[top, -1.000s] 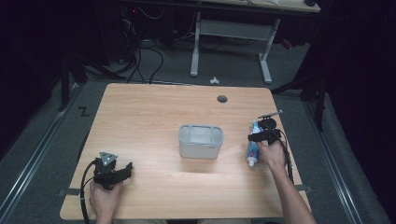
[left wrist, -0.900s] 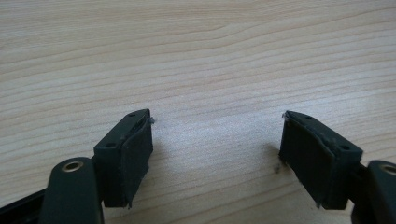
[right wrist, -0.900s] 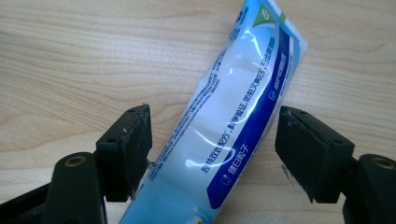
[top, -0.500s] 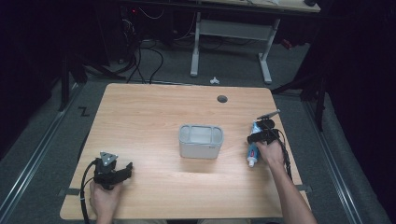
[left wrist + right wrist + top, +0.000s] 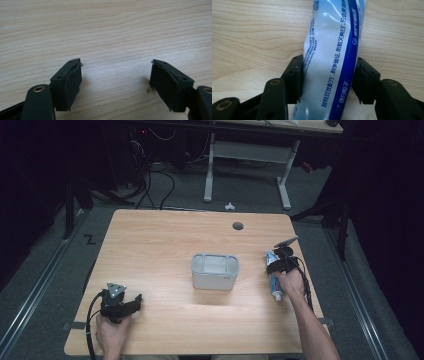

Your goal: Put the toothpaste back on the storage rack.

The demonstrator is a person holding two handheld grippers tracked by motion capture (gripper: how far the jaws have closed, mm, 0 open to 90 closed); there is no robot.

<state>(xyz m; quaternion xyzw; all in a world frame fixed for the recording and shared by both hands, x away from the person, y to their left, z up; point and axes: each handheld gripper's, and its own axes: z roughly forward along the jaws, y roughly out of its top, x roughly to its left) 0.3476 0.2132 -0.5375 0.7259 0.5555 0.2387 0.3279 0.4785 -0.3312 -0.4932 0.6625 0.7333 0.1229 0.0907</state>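
Near the surface's (image 5: 150, 245) right edge, the right tongs (image 5: 327, 77) have just closed onto the toothpaste tube (image 5: 329, 62), clear of the grey bin (image 5: 215, 271) mid-surface, while the left tongs (image 5: 115, 75) gape empty over bare wood.

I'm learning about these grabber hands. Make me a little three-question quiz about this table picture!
1. True or false: the right gripper has its pads against the toothpaste tube.
2. What lies between the left gripper's pads? A) a toothbrush B) bare wooden table C) the tube
3. Fill in: in the middle of the wooden table stands a grey ____.

Key
1. True. The right jaws have just been closing, and the tube sits between them.
2. B. Those jaws stand wide apart.
3. Container, open-topped with compartments.
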